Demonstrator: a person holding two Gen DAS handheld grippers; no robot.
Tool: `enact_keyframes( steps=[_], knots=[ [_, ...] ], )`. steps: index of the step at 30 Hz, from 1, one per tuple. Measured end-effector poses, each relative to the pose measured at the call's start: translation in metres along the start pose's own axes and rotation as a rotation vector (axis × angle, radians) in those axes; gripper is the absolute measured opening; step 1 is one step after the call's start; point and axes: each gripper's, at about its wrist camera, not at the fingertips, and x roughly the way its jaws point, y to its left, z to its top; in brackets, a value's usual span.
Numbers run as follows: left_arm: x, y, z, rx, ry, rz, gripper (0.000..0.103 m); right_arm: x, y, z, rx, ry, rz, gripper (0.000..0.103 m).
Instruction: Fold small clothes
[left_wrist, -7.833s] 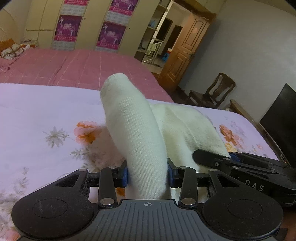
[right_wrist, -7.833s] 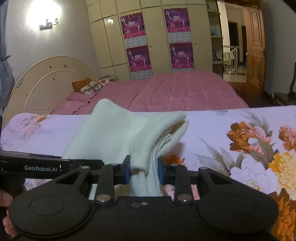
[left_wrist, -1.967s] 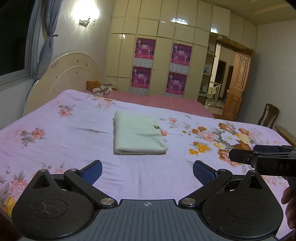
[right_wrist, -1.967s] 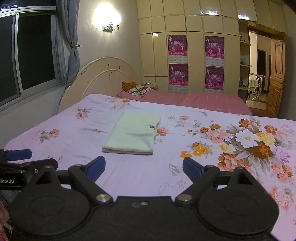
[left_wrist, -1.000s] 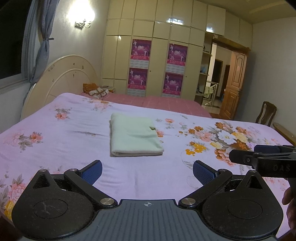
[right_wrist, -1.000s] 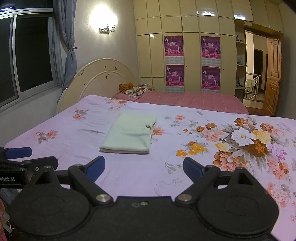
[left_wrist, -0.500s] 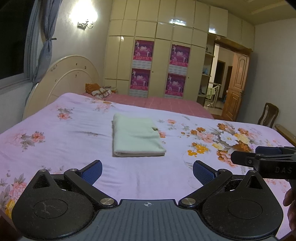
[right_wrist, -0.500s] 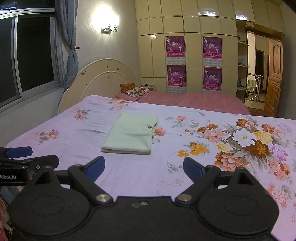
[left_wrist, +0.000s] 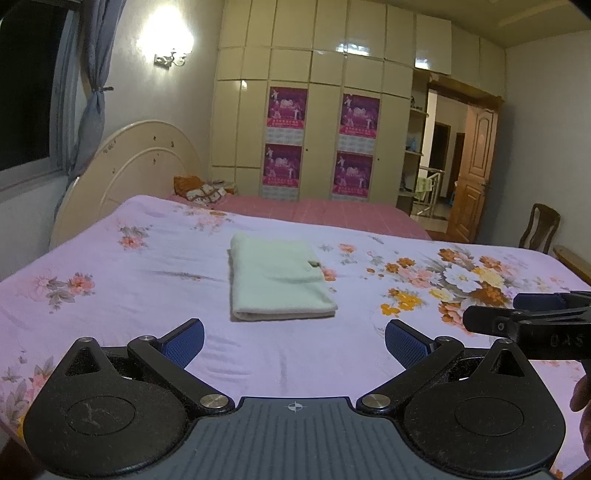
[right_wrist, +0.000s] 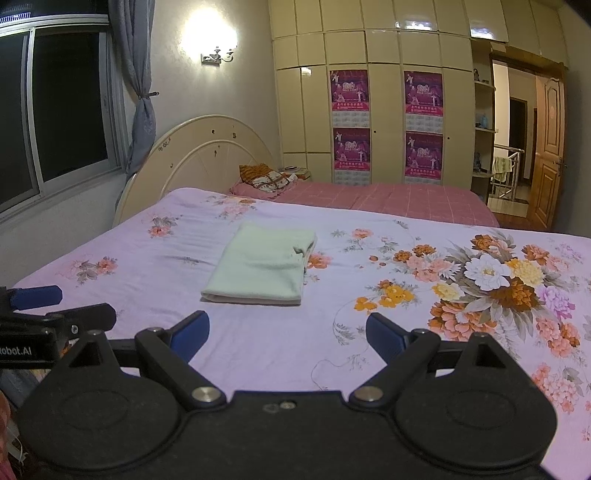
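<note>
Folded pale-green garment lying flat on the floral bedsheet, ahead of and well apart from both grippers. Left gripper: jaws spread wide, nothing between the blue pads. Right gripper: likewise wide open and empty, the garment ahead and slightly to its left.

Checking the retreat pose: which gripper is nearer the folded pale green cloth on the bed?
Too close to call. The left gripper faces the folded pale green cloth almost head-on; the right gripper sits just to its right. Both open, well short of it.
</note>
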Motion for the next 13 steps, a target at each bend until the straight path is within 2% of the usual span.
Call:
enact_keyframes(
  steps=[3, 13],
  knots=[
    [-0.0021, 0.0001, 0.0004, 0.028, -0.036, -0.005, 0.103, -0.0005, -0.0003, -0.0007, -0.002, 0.001, 0.001, 0.091],
    [-0.0051, 0.0016, 0.0042, 0.018, -0.062, 0.014, 0.103, 0.0014, -0.0009, -0.0008, -0.004, 0.0, 0.007, 0.091]
  ],
)
